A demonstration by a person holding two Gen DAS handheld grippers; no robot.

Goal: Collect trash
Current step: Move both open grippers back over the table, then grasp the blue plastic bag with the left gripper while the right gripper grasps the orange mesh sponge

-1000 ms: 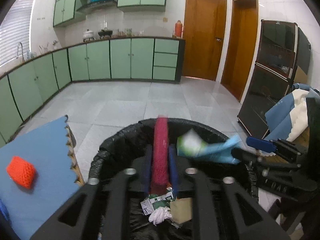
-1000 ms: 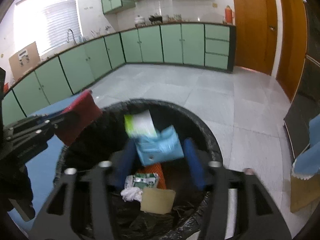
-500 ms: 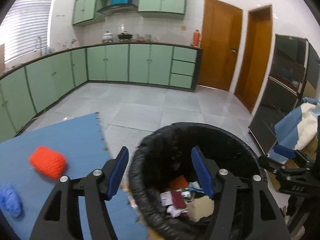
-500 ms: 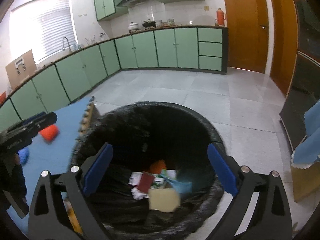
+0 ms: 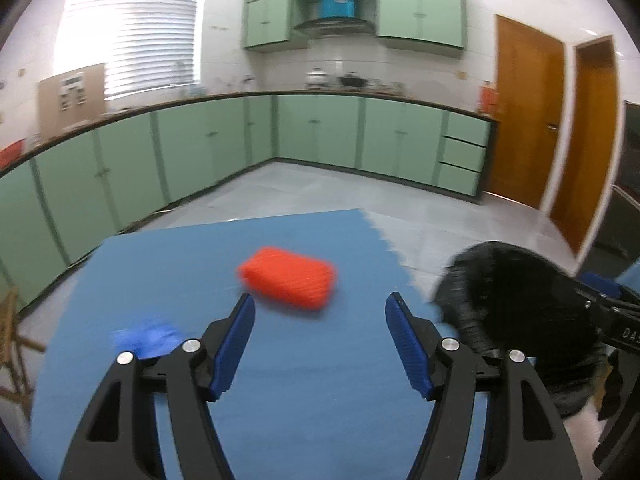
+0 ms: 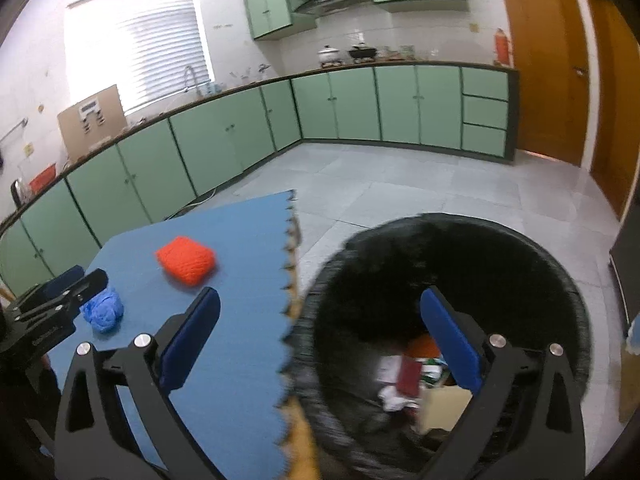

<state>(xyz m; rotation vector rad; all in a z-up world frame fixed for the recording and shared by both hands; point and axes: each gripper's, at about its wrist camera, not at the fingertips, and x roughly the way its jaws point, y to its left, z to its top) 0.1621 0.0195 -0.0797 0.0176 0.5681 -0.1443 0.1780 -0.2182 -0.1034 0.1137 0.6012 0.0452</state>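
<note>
1. Left wrist view: left gripper [image 5: 320, 320] empty, jaws apart, ribbed blue pads, over flat blue foam mat [image 5: 280, 400]. Orange knitted block [image 5: 289, 282] ahead, crumpled blue wad [image 5: 146, 338] at left. Letters "DAS" readable on right gripper [image 5: 600, 286].
2. Right wrist view: right gripper [image 6: 320, 336] wide, opening, nothing btwn pads; straddles mat's jagged edge & round black-bagged bin [image 6: 460, 264] w/ paper/card trash [image 6: 416, 380] inside.

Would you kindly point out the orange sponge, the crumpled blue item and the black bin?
orange sponge [image 5: 288, 283], left wrist view, top face.
crumpled blue item [image 6: 103, 312], right wrist view, its middle.
black bin [image 6: 448, 236], right wrist view, far rim.
</note>
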